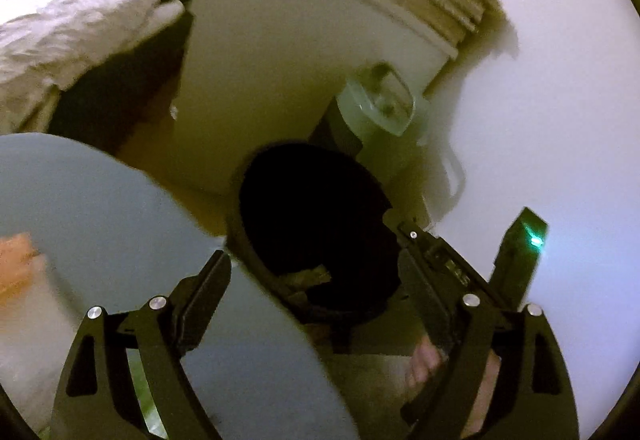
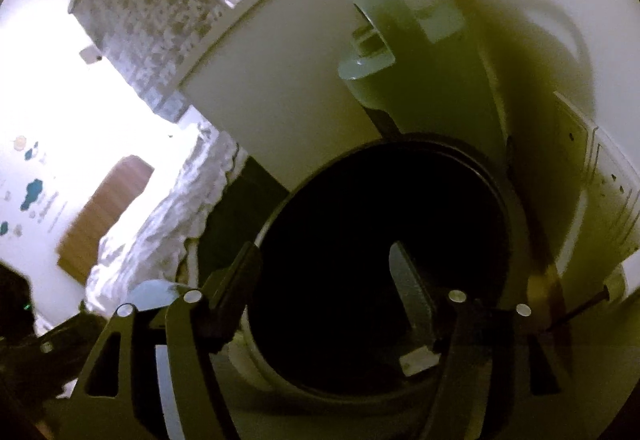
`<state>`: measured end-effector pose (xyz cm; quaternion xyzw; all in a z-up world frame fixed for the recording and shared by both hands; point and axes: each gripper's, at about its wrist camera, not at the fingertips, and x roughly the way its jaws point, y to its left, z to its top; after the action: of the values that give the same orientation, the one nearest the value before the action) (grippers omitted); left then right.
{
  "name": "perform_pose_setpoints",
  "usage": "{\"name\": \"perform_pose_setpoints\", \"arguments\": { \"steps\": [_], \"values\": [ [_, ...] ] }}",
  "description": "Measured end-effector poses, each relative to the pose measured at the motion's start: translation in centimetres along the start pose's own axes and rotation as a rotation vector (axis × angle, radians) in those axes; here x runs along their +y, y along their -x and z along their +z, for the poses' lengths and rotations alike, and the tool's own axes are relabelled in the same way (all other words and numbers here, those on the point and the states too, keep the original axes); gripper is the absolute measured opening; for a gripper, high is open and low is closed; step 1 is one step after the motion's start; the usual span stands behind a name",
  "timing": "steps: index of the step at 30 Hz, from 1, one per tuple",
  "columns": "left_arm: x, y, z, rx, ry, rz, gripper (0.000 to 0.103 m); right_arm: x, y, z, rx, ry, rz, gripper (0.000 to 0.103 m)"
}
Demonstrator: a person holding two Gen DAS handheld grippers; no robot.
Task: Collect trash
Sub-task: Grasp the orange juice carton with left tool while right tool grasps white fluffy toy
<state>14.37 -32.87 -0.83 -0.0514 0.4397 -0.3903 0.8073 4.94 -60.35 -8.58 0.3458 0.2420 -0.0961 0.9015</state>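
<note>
Trash is seen dimly inside the black bin on the floor; it is judged light and crushable, best pinched at an edge. Both the left hand-held gripper and right hand-held gripper are held open, empty.

A white cabinet stands beside a rumpled bed, near a round grey table.
</note>
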Motion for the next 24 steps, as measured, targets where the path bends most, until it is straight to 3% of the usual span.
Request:
{"name": "perform_pose_setpoints", "arguments": {
  "steps": [6,8,13,17,20,24],
  "values": [
    [2.0,10.4,-3.3,-0.137,-0.018,0.065,0.087,4.4,0.7,-1.7,-0.021,0.147,0.069,0.073],
    [3.4,13.5,-4.6,-0.179,-0.015,0.117,0.092,6.8,1.1,-2.7,-0.005,0.220,0.127,0.078],
    [10.1,21.8,-9.2,-0.248,0.039,0.316,0.092,13.2,2.5,-5.7,0.129,0.333,0.317,0.081],
    [15.3,24.1,-11.8,-0.201,0.080,0.415,0.092,22.9,3.7,-9.6,0.270,0.582,0.495,0.088],
    [17.4,24.3,-12.7,-0.181,0.088,0.413,0.091,29.5,3.8,-13.0,0.346,0.763,0.583,0.092],
    [17.7,23.6,-12.9,-0.187,0.047,0.390,0.091,35.4,1.4,-17.8,0.491,0.918,0.546,0.092]
  ]
}}
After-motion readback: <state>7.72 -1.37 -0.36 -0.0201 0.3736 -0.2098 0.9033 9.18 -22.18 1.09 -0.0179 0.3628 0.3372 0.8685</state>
